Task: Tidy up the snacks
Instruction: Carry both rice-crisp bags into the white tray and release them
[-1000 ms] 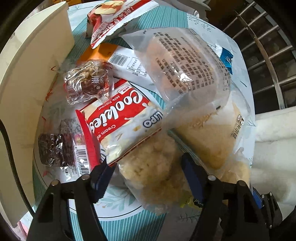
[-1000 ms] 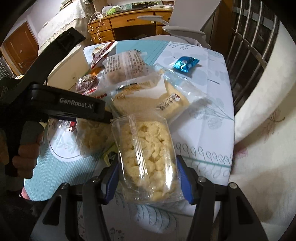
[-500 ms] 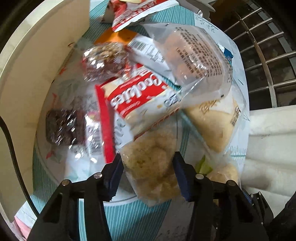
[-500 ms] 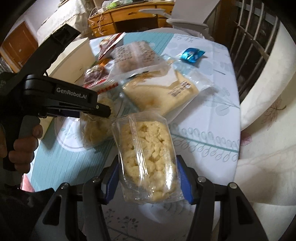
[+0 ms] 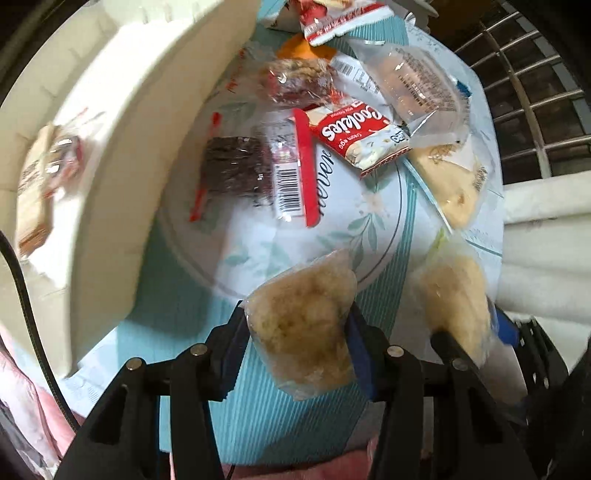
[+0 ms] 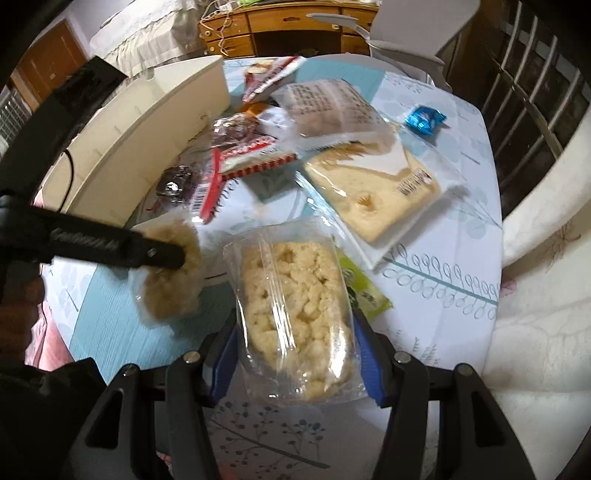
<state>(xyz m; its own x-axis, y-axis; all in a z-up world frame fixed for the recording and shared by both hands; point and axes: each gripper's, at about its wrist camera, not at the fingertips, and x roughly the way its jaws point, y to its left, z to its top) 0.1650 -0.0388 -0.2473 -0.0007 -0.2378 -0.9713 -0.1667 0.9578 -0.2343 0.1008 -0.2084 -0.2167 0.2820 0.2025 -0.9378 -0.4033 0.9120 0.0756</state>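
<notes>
Clear-wrapped rice cake (image 5: 301, 325) blurred in left hand-held gripper (image 5: 297, 332)

rice-crisp packets (image 6: 295, 314): clear glossy crinkled plastic | cookies pack (image 5: 360, 138): shiny printed film | bin (image 6: 147, 125): smooth matt cream plastic | tablecloth (image 6: 443, 288): printed, slightly sheened | desk (image 6: 280, 27): varnished wood

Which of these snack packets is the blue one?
The small shiny blue packet, lying alone on the tablecloth at the far right; every other wrapper is clear, red or white.
</notes>
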